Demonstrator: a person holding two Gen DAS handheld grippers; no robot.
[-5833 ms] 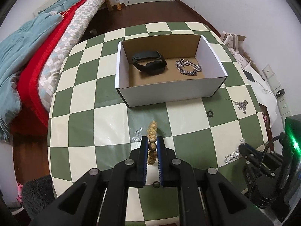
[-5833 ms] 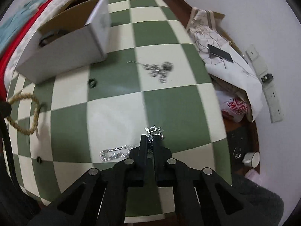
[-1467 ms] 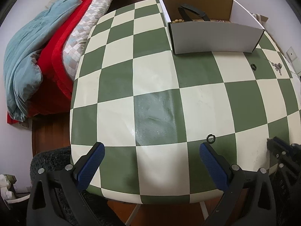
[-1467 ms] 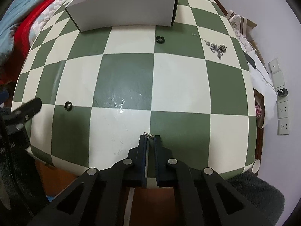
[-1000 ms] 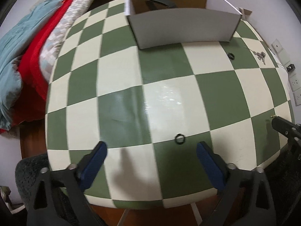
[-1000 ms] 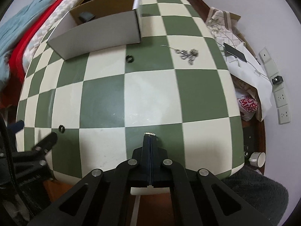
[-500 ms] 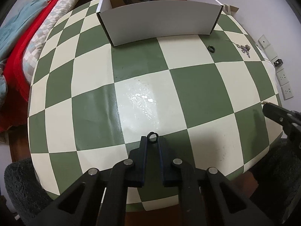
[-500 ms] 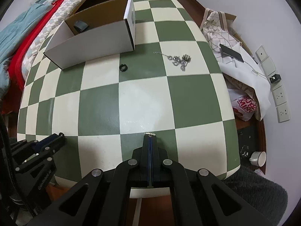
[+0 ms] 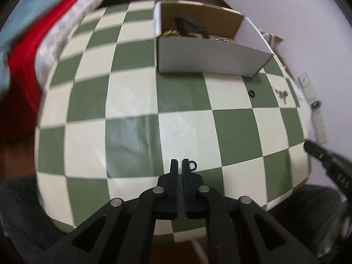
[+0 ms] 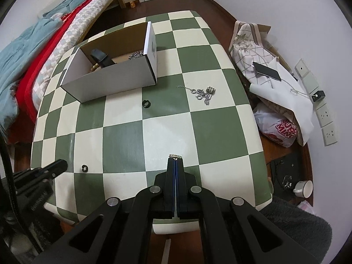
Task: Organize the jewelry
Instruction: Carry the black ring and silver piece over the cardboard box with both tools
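Green/cream checked table (image 10: 220,127): I'm working over its near edge w/ both grippers pointing steeply down; the loose pcs are lying spread across it.
Cardboard box (image 10: 114,81): sitting at the far left of the table, open top, so I'm treating it as the drop spot. Already inside are a black band (image 10: 101,58), wooden beads (image 10: 95,67) and a chunky chain (image 10: 136,55).
Left gripper (image 9: 180,161): jaws have just been closing and are standing nearly together w/ only a thin slit, nothing between them.
Right gripper (image 10: 175,159): jaws are pressing fully together on a metal bit (image 10: 175,155) that's peeking out at the very tips; prob. a fine chain, but it's too small to tell. I'm holding it clear of the table, ready to carry over.
Charm chain (image 10: 203,93): lying loose on the table to the right of the box, not yet collected.
Far ring (image 10: 145,103): small black ring, lying just in front of the box.
Near ring (image 9: 192,165): small black ring sitting just outside the left gripper's right fingertip, not in the slit. I'm judging the pinch missed it, so I'm expecting to reopen and re-centre before lifting.
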